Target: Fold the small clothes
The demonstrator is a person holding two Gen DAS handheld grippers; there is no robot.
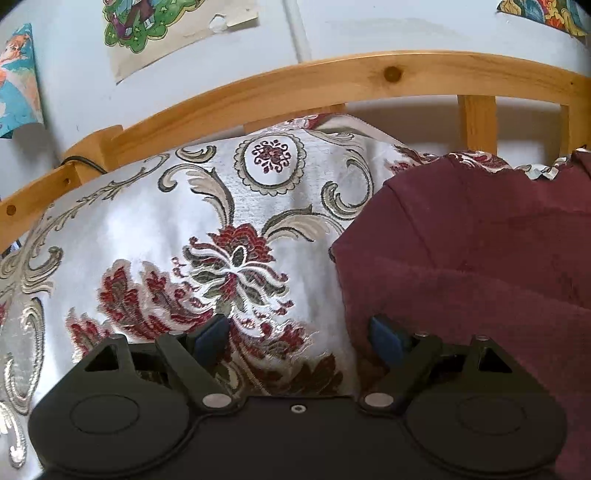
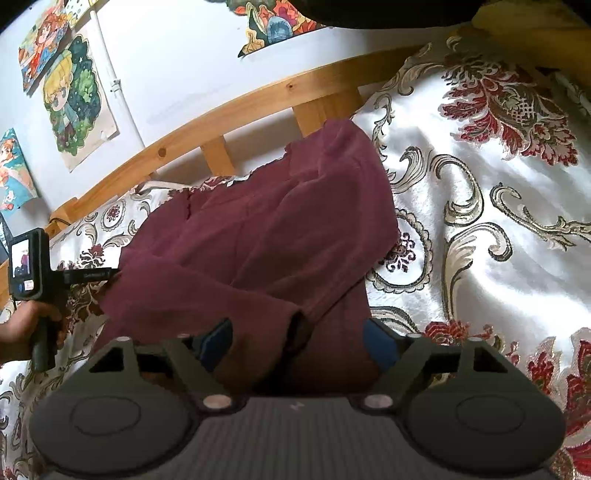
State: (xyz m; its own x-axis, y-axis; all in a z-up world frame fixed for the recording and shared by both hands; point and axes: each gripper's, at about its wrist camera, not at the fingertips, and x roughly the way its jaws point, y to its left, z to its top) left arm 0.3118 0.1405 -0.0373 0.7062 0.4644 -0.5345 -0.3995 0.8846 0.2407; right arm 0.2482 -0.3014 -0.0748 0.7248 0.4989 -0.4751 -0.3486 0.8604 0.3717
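Both our grippers, left (image 1: 299,338) and right (image 2: 299,343), gape wide and empty over the half-folded maroon knit garment (image 2: 258,236) on the floral bedspread (image 2: 480,206), more folds remaining.

The garment (image 2: 258,229) is plain maroon, no print on it. The bedspread (image 1: 147,229) under it is silvery white, woven with dark red flowers, beige and olive scrolls, and round medallions. The bed rail (image 1: 332,74) is honey-coloured pine with darker knots. The wall (image 1: 369,29) is pale blue-white. The posters (image 2: 74,99) show cartoon figures in green, yellow, orange and teal. Both grippers are black with blue pads (image 1: 210,338).
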